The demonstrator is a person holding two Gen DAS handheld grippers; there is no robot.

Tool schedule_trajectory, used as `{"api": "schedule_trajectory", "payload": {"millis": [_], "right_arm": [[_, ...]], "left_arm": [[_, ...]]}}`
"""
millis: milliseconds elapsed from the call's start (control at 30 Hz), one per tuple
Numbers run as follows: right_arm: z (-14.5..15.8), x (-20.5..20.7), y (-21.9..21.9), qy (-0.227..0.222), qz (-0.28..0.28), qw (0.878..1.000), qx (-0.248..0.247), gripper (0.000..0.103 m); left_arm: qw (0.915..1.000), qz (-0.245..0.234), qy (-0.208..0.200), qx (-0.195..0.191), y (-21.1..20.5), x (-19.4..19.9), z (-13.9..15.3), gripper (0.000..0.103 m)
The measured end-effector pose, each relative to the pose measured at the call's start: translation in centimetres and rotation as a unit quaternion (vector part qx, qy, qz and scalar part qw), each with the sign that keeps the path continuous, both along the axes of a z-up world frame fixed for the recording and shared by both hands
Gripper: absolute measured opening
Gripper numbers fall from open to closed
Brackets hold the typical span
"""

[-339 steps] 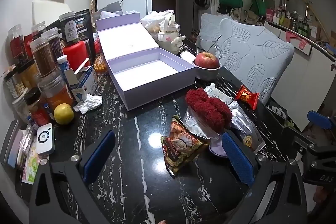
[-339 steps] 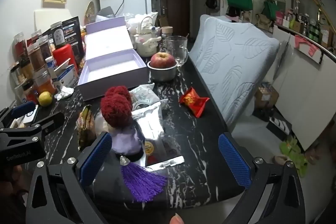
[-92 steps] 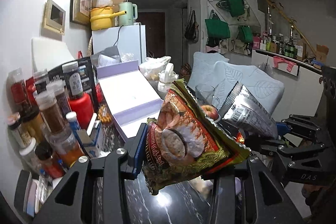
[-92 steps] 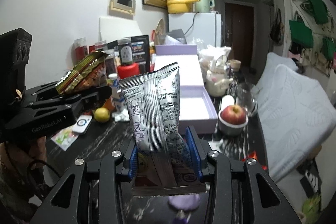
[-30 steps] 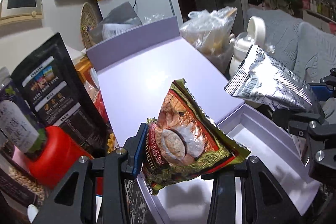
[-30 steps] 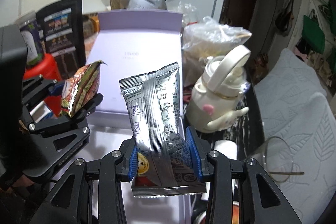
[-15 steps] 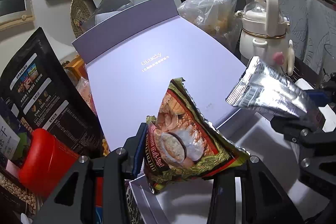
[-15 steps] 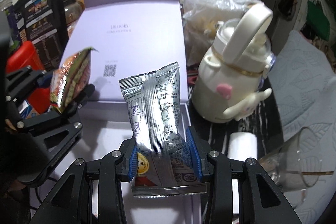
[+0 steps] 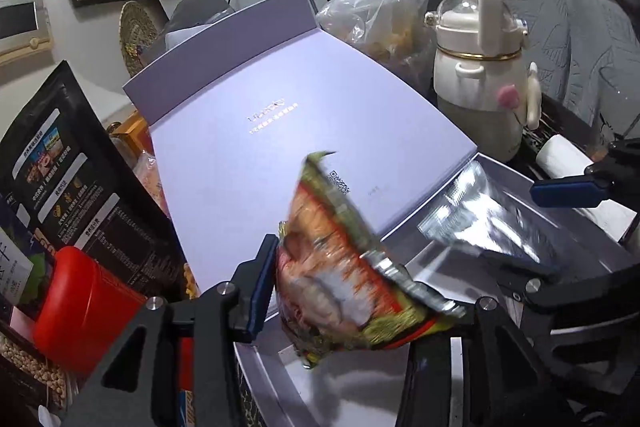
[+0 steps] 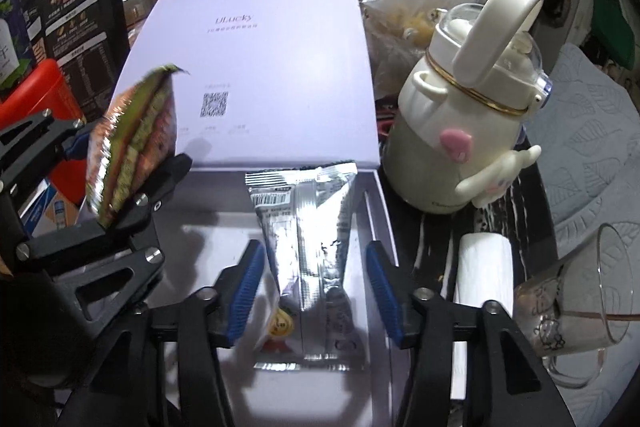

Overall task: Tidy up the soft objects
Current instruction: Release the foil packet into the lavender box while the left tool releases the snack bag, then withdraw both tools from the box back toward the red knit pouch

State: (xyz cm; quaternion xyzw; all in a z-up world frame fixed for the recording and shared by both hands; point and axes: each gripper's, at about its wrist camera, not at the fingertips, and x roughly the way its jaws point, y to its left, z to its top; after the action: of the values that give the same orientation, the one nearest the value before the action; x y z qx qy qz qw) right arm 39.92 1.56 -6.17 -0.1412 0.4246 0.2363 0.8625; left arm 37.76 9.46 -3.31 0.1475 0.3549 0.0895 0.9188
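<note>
Both snack packets are at the open lilac box (image 10: 372, 211), which sits on the dark tabletop (image 10: 440, 239) with its lid propped up at the far side. The right tongs (image 10: 314, 285) are opening: the blue pads stand clear on either side of the silver packet (image 10: 308, 235), which no longer looks pinched and lies or drops into the right part of the box, its top edge toward the lid. The left tongs (image 9: 340, 291) are also opening, yet the colourful packet (image 9: 340, 267) sits between the pads, blurred and tilted above the near left corner of the box; whether the pads press on it I cannot tell for certain, though it looks close to slipping free. Both packets seem light, puffed and crinkly, with slick foil skins that give under pressure, so a firm squeeze in the belly would likely crush what is inside. The flat crimped seam at the top or bottom is probably the safer place to take hold. The cream bottle (image 10: 472, 131) and the glass cup (image 10: 584, 303) stand just right of the box.
</note>
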Motion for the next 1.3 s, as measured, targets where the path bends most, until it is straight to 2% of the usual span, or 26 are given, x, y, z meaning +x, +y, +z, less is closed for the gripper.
{"api": "schedule_trajectory", "payload": {"millis": [133, 167, 433, 800, 1100, 1300], "right_arm": [[0.5, -0.4, -0.5, -0.001, -0.009, 1.000, -0.002, 0.061], [0.8, -0.5, -0.7, -0.002, -0.012, 1.000, -0.002, 0.061], [4.4, -2.2, -1.6, -0.032, -0.024, 0.999, 0.005, 0.062], [10.5, -6.7, -2.7, -0.090, -0.028, 0.995, 0.023, 0.063], [15.8, -11.6, -4.7, -0.152, -0.033, 0.987, 0.048, 0.067], [18.1, -14.6, -5.9, -0.183, -0.034, 0.981, 0.051, 0.068]], "left_arm": [[0.9996, 0.011, -0.021, 0.014, -0.2, -0.9, 1.1, 0.070], [0.9994, 0.013, -0.026, 0.017, -0.2, -1.2, 1.4, 0.071], [0.9986, 0.009, -0.051, 0.008, -0.3, -3.7, 5.2, 0.071], [0.9952, 0.011, -0.097, -0.006, -0.5, -8.7, 11.4, 0.071], [0.9909, 0.008, -0.130, -0.031, -0.9, -13.3, 16.0, 0.071], [0.9876, 0.006, -0.152, -0.036, -1.4, -16.5, 18.2, 0.071]]}}
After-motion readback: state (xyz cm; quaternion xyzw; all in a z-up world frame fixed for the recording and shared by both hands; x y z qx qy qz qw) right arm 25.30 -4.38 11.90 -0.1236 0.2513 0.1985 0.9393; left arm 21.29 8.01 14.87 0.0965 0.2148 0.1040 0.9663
